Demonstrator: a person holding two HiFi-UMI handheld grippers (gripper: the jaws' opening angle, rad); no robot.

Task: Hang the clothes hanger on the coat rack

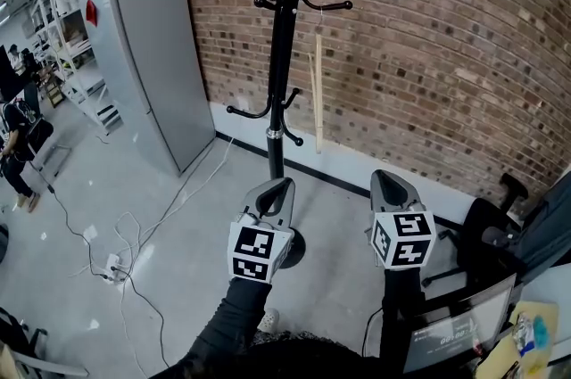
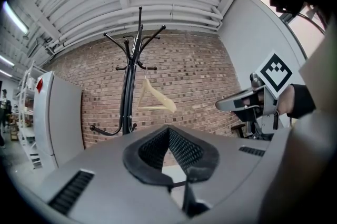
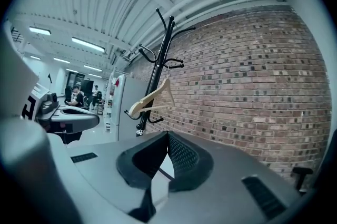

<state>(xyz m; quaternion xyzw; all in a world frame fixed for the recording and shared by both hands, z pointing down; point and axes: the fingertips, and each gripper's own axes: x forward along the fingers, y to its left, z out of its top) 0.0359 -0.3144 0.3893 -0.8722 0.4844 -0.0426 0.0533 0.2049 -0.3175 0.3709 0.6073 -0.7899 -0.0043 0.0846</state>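
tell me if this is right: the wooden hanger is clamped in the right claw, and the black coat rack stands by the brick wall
Not quite. The wooden hanger is not in the right claw: it hangs on the black coat rack, and that claw is shut on nothing, as the right gripper view shows. The rack does stand by the brick wall.

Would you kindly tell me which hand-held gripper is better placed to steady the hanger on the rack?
Probably left: the left hand-held gripper sits nearer the hanger, which hangs almost straight ahead in its own view. The right hand-held gripper stands further aside. Both are shut and empty.
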